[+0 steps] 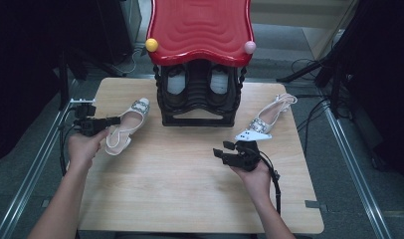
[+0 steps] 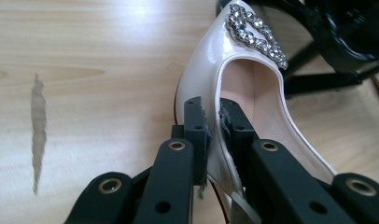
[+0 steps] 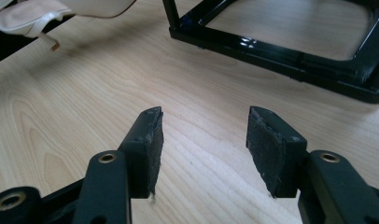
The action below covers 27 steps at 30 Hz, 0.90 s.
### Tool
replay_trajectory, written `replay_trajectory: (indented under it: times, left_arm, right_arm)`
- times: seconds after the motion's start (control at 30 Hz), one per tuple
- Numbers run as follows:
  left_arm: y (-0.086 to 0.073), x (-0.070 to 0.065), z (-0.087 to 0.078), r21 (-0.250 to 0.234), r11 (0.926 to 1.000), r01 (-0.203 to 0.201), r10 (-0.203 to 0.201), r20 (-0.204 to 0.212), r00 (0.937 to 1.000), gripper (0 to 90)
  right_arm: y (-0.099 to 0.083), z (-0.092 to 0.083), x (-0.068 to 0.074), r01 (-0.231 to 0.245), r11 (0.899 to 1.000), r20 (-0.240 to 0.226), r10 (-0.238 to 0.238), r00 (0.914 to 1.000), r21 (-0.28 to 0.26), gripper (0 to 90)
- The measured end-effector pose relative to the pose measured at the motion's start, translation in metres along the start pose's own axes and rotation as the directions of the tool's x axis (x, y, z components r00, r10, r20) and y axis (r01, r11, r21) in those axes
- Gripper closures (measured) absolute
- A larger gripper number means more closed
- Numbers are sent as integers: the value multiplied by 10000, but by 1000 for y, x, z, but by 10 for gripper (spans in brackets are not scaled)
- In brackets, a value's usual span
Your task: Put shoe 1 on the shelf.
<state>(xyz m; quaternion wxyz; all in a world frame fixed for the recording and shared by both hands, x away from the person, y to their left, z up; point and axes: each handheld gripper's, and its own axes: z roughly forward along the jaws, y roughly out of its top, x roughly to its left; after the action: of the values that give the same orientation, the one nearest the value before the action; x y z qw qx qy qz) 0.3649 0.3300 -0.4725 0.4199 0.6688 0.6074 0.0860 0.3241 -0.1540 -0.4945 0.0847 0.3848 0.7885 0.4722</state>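
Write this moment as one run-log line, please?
left tongs: shut on white shoe side wall | right tongs: open, holding nothing, over table | second shoe: untouched beside black rack

Cream shoe, silver buckle; red-topped black rack.

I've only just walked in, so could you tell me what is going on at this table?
A person is working with a gripper in each hand. The left gripper is clamped on the side wall of a white shoe with a jewelled buckle, near the black rack with the red top. The right gripper is open with nothing between its pads, above the wooden table. A second white shoe lies on the table's right side.
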Motion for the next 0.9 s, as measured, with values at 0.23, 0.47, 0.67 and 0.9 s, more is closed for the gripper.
replay_trajectory:
  times: [0.23, 0.47, 0.67, 0.9]
  left_arm:
    - [-17, -15, -11, 135, 9996, -262, 259, 220, 9994, 833]
    - [-33, -41, -15, 325, 9961, -815, 791, 717, 9943, 831]
    - [-40, -67, -3, 640, 9891, -1329, 1232, 1373, 9828, 830]
    - [-41, -97, 22, 812, 9824, -1684, 1478, 2140, 9656, 828]
  right_arm:
    - [4, 1, -5, 14, 10000, 52, -14, 10000, -50, 473]
    - [3, 1, -7, -26, 10000, 135, 26, 9999, 9, 473]
    - [2, 0, -6, 22, 10000, 207, -24, 9998, 96, 473]
    - [0, -3, -6, 13, 9998, 312, -18, 9995, 177, 472]
